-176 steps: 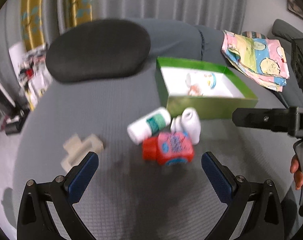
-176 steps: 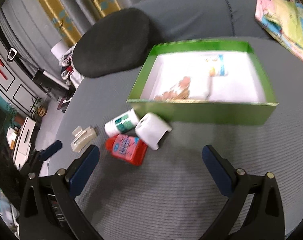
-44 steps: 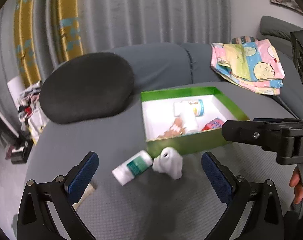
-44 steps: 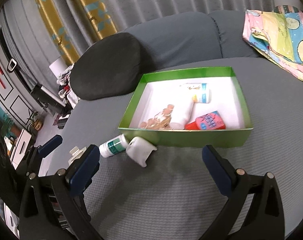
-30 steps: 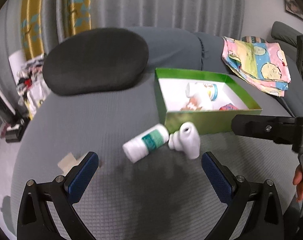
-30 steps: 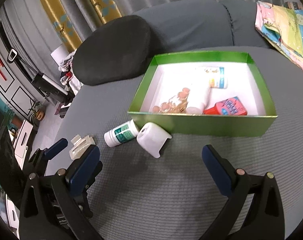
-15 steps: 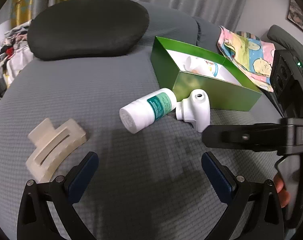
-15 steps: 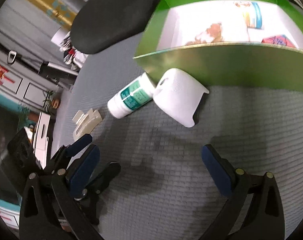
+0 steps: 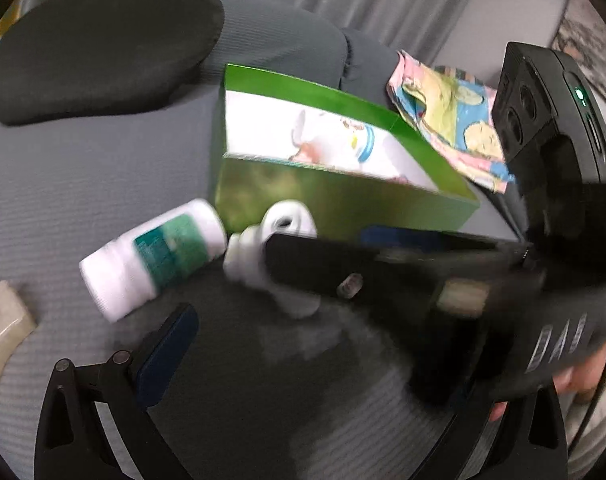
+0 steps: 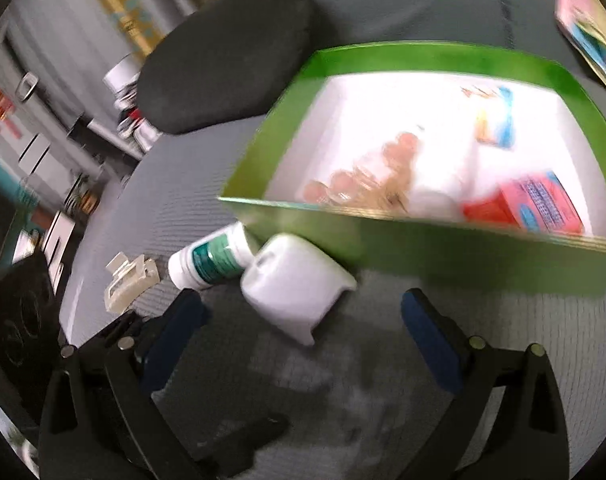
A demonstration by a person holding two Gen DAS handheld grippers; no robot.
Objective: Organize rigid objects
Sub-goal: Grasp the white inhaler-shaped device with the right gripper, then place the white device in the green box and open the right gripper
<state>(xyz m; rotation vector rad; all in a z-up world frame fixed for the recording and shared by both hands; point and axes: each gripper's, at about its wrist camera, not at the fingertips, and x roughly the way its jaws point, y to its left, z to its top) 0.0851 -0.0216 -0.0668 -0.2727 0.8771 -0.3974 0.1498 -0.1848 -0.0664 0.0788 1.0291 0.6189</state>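
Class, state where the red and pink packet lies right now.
In the right wrist view the red and pink packet lies inside the green box, in its near right corner, beside a white bottle.

Both wrist cameras look down close at the grey cushion; each shows the green box [image 9: 343, 200] [image 10: 423, 256] mid-frame.

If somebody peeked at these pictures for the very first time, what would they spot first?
Probably the bright green cardboard box on the grey cushion, with a red and pink packet in its near right corner. Just outside its front wall lie a white squarish plastic bottle and a white round bottle with a teal label, with the open right gripper around the squarish one.
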